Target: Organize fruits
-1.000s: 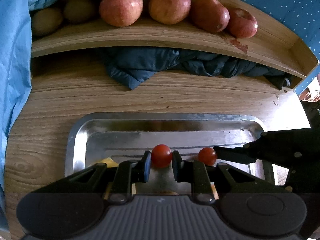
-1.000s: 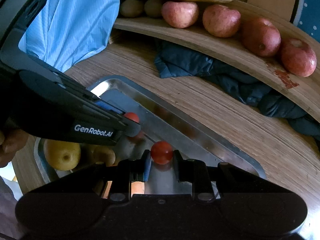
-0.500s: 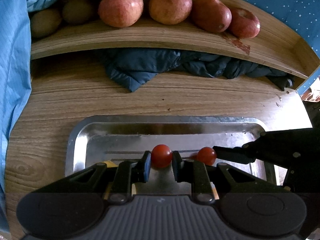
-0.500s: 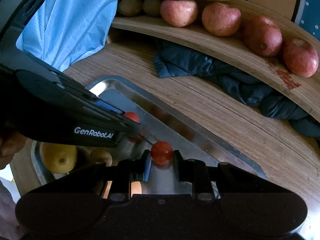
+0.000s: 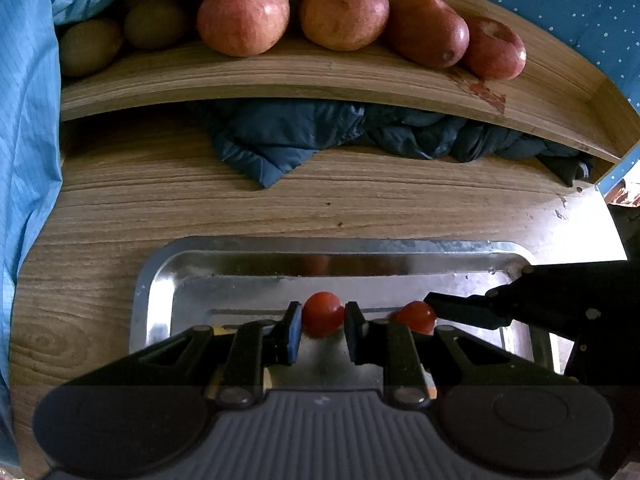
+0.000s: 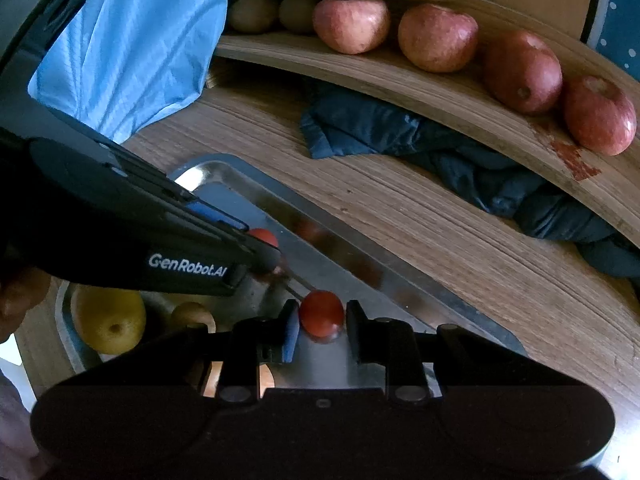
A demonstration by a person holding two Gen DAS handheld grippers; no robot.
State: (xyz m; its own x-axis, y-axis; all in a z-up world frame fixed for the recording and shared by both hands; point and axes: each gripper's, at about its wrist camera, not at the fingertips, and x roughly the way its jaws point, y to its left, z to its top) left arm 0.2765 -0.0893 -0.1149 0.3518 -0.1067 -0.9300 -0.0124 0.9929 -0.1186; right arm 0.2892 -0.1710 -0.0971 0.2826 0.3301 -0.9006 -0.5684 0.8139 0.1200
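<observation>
Over the metal tray (image 5: 156, 304), each gripper's pads clamped on its own cherry tomato: left gripper (image 5: 322, 322), right gripper (image 6: 320, 320).

Two small round glossy red cherry tomatoes sit low over a shiny rectangular metal tray (image 5: 154, 300): one tomato (image 5: 322, 313) pinched between the left gripper's (image 5: 320, 322) fingers, the other tomato (image 6: 321, 313) between the right gripper's (image 6: 320, 320).
</observation>
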